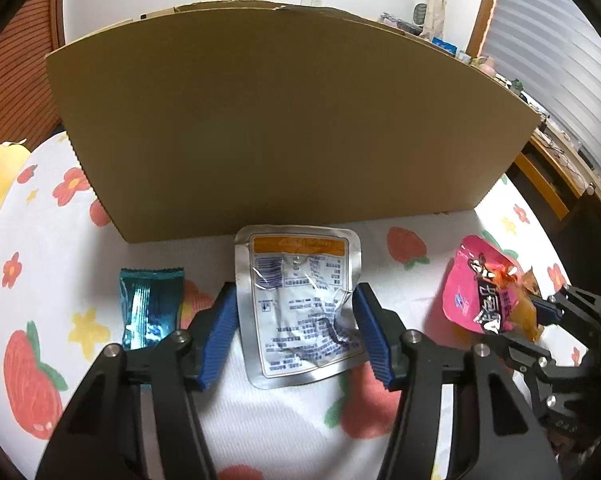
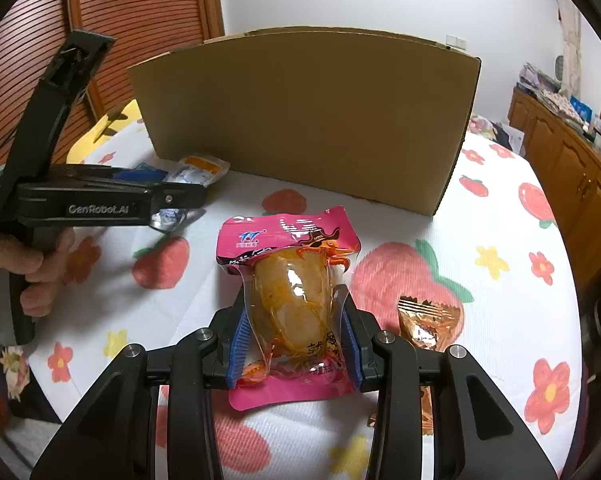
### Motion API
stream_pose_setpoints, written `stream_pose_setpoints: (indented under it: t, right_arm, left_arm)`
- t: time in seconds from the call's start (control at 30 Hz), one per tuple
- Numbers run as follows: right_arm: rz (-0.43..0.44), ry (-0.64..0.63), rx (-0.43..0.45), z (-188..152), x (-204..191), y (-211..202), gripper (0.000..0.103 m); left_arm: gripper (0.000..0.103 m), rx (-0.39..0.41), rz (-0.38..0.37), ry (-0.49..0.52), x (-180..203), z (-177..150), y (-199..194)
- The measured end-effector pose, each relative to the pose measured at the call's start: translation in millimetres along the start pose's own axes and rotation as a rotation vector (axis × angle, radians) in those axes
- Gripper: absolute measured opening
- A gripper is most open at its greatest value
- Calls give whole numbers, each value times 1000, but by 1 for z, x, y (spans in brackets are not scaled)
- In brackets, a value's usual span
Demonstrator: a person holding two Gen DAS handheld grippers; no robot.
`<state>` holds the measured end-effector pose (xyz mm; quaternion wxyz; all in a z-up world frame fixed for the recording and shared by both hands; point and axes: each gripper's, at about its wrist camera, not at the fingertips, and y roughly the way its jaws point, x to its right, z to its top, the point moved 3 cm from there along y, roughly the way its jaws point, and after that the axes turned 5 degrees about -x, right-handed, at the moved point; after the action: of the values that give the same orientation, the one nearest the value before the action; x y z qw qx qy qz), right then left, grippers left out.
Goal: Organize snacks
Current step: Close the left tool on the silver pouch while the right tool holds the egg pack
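Observation:
A silver foil pouch [image 1: 296, 280] with an orange label strip lies in front of the cardboard box [image 1: 280, 120]. My left gripper [image 1: 294, 300] has its blue pads against both of the pouch's sides, and the right edge is crumpled. A teal foil wrapper [image 1: 150, 306] lies just left of it. My right gripper [image 2: 296, 320] is shut on a pink pouch [image 2: 288, 240] with a clear window showing an orange-brown snack, held above the cloth. A copper-coloured wrapped candy [image 2: 424, 320] lies to its right on the table.
The table wears a white cloth [image 2: 500, 220] printed with strawberries and flowers. The box's tall brown wall [image 2: 308, 120] blocks the far side. A person's hand [image 2: 20, 272] grips the left tool. A wooden cabinet [image 2: 560, 168] stands beyond the table's right edge.

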<state>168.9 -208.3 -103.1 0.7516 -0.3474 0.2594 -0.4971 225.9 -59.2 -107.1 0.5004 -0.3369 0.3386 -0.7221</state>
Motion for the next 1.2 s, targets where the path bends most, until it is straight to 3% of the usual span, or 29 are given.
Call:
stream_pose_setpoints:
  t: [0.53, 1.2]
  right_arm:
    - [-4, -2, 12, -1, 0, 0, 39]
    - [-35, 3, 93, -4, -2, -14, 39]
  left_arm:
    - [57, 62, -24, 54, 12, -28, -28]
    - [57, 205, -29, 64, 18, -23, -75]
